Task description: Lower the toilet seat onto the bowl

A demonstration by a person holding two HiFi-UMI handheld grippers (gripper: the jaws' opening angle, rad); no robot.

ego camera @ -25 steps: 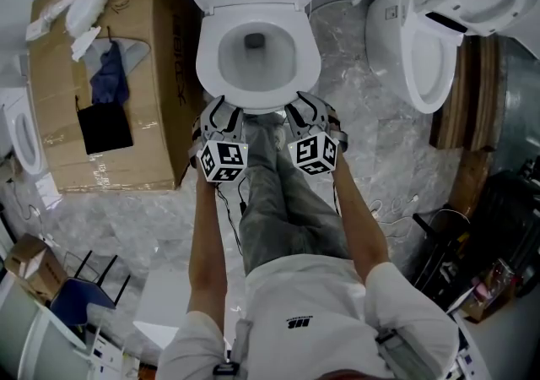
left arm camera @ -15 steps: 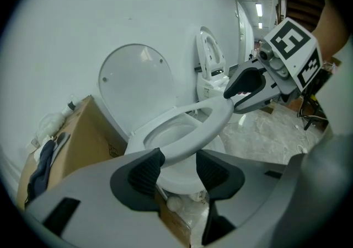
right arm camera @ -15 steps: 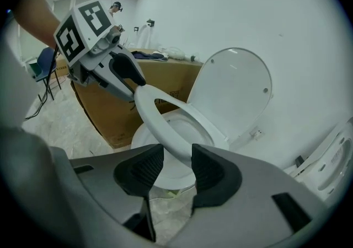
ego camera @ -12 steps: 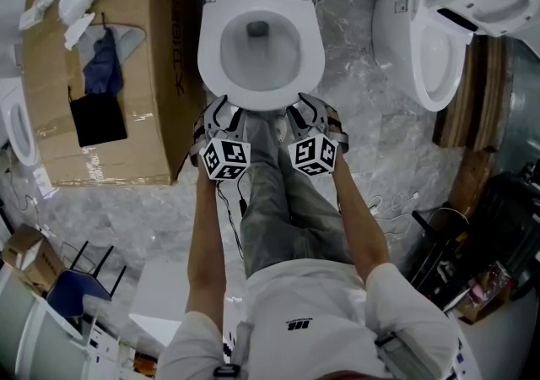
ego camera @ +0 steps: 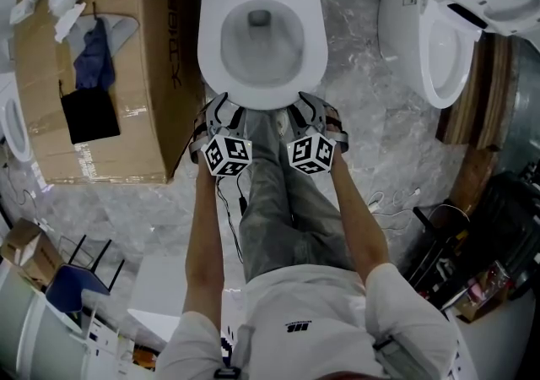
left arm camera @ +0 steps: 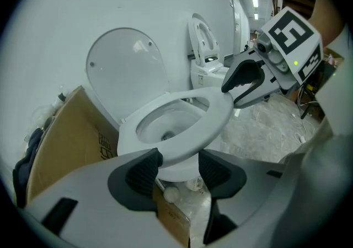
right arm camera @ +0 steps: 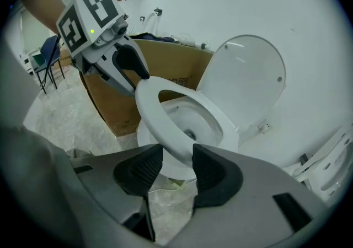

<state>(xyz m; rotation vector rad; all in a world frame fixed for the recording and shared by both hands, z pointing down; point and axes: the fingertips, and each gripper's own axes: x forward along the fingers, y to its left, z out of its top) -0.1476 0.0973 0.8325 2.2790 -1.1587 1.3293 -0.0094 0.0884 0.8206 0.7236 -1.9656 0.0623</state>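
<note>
The white toilet seat (ego camera: 316, 49) lies flat on the bowl, with the lid (left arm camera: 124, 70) standing upright behind it. My left gripper (ego camera: 221, 106) is at the seat's front left rim. Its jaws are opening, and the seat edge (left arm camera: 215, 114) sits between the pads with a gap at one side. At the front right rim, my right gripper (ego camera: 310, 106) has its pads closed on the seat edge (right arm camera: 151, 106). Each gripper also shows in the other's view: the right gripper (left arm camera: 234, 90) and the left gripper (right arm camera: 140, 76) straddle the rim from above and below.
A large cardboard box (ego camera: 118, 66) with a dark cloth on it stands left of the toilet. A second toilet (ego camera: 430, 40) stands at the right. The person's legs (ego camera: 278, 201) are right in front of the bowl. Cables lie on the marble floor (ego camera: 380, 159).
Both grippers stay at the seat's front rim. The seat rests on the bowl throughout. The head view has drifted a little.
</note>
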